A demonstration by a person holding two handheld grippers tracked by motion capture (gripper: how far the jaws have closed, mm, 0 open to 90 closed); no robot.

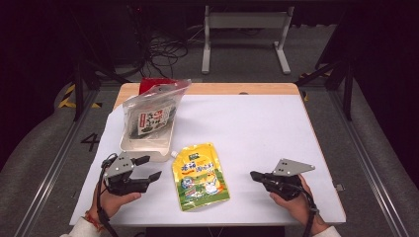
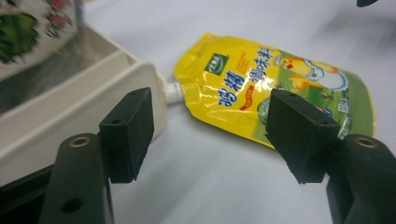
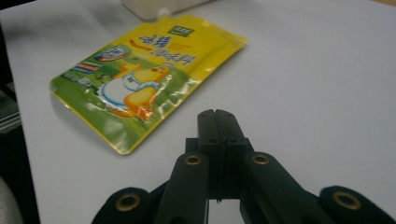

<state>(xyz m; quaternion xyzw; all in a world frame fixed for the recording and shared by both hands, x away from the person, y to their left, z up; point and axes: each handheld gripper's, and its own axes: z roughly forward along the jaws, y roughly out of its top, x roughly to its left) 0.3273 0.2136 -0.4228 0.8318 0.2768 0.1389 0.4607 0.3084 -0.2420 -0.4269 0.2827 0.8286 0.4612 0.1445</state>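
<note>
two pouches (image 1: 199, 177), one tray (image 1: 146, 146), two claws (image 1: 149, 168)

Left black two-jaw gripper (image 1: 148, 168): grey triangular top plate, trailing black cable, brass-ringed holes. Right black gripper (image 1: 254, 175): same. Left wrist wears a red-orange bracelet (image 1: 92, 220); white sleeves.

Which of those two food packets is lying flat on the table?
The yellow spouted pouch lies flat on the white table. The clear seaweed bag stands propped in the white tray instead.
</note>
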